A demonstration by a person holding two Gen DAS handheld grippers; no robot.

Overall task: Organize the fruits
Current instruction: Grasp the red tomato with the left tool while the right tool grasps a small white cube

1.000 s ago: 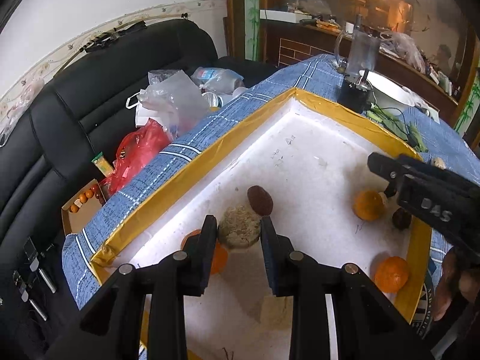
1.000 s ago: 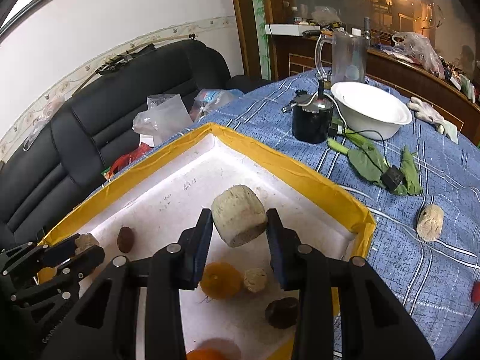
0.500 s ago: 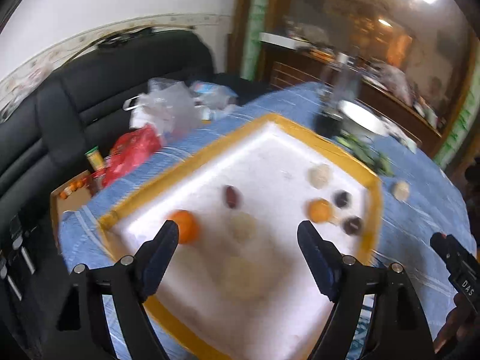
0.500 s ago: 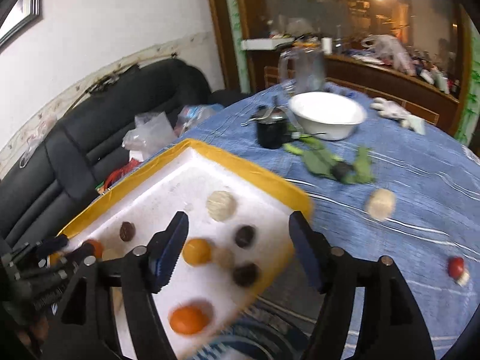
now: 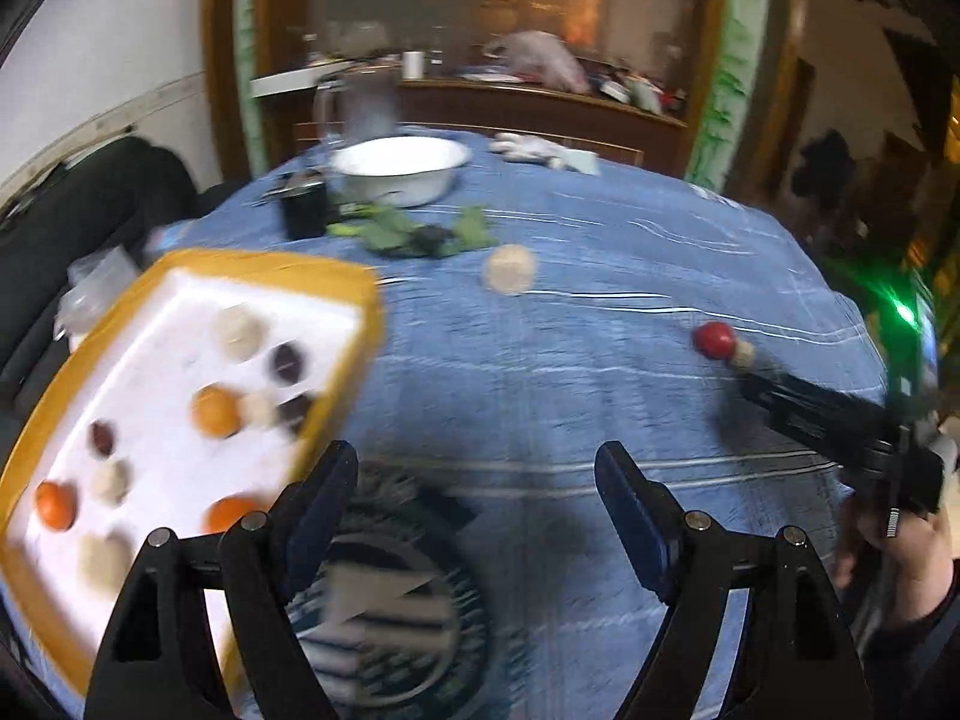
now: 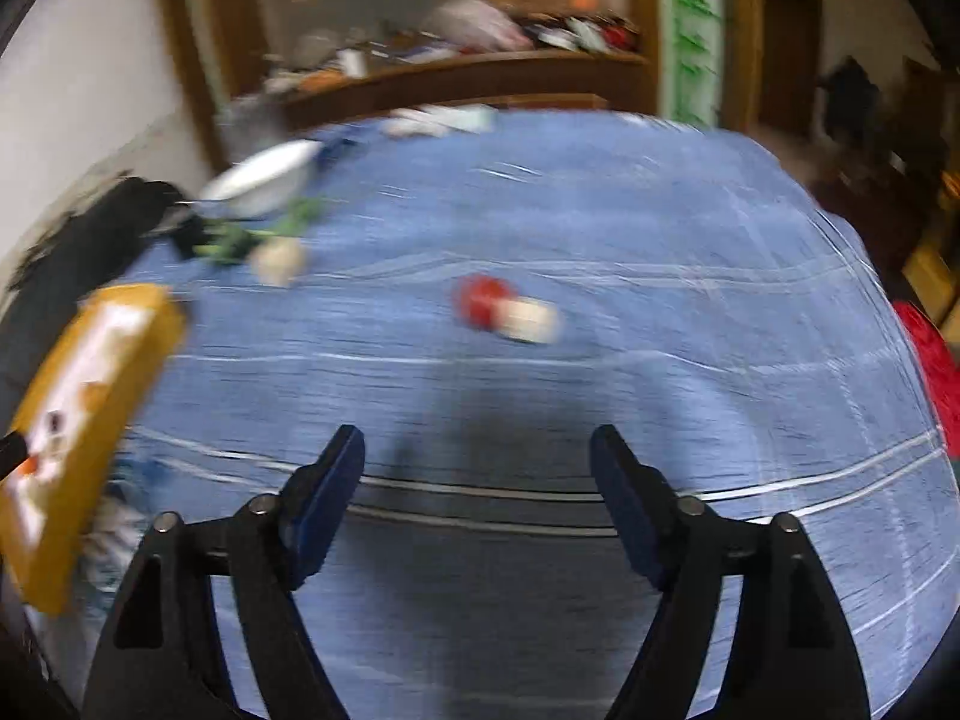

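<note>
A white foam tray with a yellow rim [image 5: 354, 324] lies at the left of the blue tablecloth and holds several fruits: oranges [image 5: 215, 411], dark ones [image 5: 287, 362] and pale ones [image 5: 239, 324]. A pale fruit [image 5: 510, 269] and a red fruit [image 5: 714, 339] with a small pale piece beside it lie loose on the cloth. My left gripper [image 5: 477, 510] is open and empty, above the cloth right of the tray. My right gripper [image 6: 477, 492] is open and empty, short of the red fruit [image 6: 480, 299]. The pale fruit [image 6: 277, 261] lies at its far left.
A white bowl [image 5: 401, 168], a black cup [image 5: 305, 211], a clear jug and green leaves [image 5: 414, 234] stand at the table's far side. A round printed emblem [image 5: 390, 594] marks the cloth under my left gripper. A black sofa is at the left.
Both grippers let go of their pale fruits in the tray, opened wide and swung right, away from the tray, over the blue cloth. The right one now faces the red fruit.
</note>
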